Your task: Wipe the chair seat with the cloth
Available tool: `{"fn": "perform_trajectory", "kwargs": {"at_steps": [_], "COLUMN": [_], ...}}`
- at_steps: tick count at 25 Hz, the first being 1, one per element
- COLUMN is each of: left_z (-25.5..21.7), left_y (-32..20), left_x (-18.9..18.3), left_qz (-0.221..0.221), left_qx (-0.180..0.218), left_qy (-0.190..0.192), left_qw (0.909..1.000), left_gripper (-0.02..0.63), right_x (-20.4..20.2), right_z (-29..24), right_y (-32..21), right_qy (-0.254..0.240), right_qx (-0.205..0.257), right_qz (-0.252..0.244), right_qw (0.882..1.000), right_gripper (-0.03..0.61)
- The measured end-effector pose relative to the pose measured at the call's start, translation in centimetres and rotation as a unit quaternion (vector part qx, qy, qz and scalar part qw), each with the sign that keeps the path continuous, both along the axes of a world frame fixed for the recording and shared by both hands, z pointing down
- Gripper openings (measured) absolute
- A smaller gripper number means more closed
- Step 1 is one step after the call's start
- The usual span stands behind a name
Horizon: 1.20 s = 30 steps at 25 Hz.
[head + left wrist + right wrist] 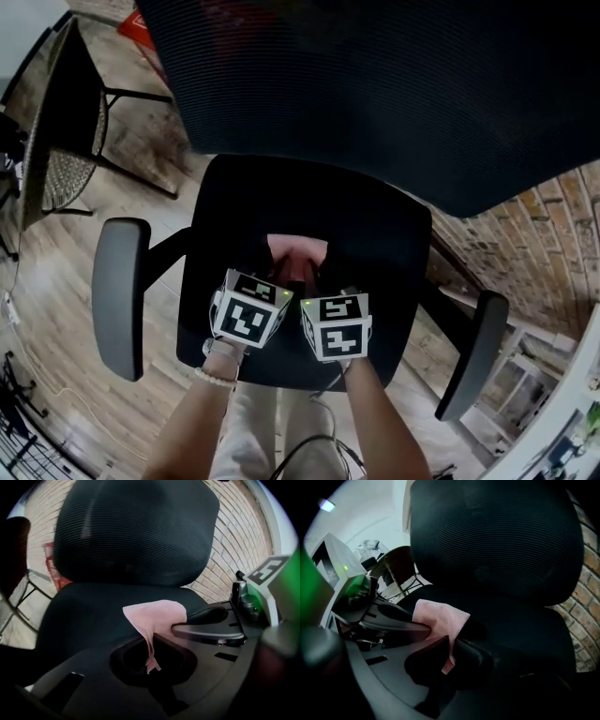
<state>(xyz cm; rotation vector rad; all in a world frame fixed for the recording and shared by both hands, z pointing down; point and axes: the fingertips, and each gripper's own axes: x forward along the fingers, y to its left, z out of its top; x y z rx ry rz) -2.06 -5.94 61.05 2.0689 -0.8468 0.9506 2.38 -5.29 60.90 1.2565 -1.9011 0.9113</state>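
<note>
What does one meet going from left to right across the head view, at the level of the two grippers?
Black padded left-hand armrest → left gripper → right gripper, both shut on the pink cloth → black padded right-hand armrest.

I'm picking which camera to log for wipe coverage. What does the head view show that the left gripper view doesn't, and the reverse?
Head view only: both armrests, the person's forearms, and the seat's whole outline. Left gripper view only: the cloth's loose tail hanging between the left hand-held gripper's jaws, with the right hand-held gripper pinching it from the side. Shared: pink cloth, black seat, mesh backrest.
</note>
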Motion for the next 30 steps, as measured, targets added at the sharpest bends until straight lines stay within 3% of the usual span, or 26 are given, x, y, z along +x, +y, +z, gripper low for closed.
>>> {"fn": "perform_trajectory", "kwargs": {"at_steps": [11, 18, 30], "left_z": [-1.1, -1.7, -2.0], "left_y": [2.2, 4.1, 5.1], "left_x": [-7.9, -11.8, -13.5], "left_qz": [-0.055, -0.113, -0.132], "left_qx": [0.017, 0.010, 0.007], "left_qy": [-0.027, -0.037, -0.032], "left_qw": [0.9980, 0.9929, 0.9907], "left_gripper": [0.029, 0.029, 0.029], "right_x": [-7.9, -12.1, -13.8], "right_z": [-0.5, -0.9, -1.2], "right_y": [0.9, 1.9, 3.0], "right_qy": [-0.039, -0.069, -0.075], "right_qx": [0.001, 0.001, 0.001], "right_qz": [-0.081, -0.135, -0.162], "right_qw": [0.996, 0.988, 0.984], "right_gripper": [0.058, 0.058, 0.058]}}
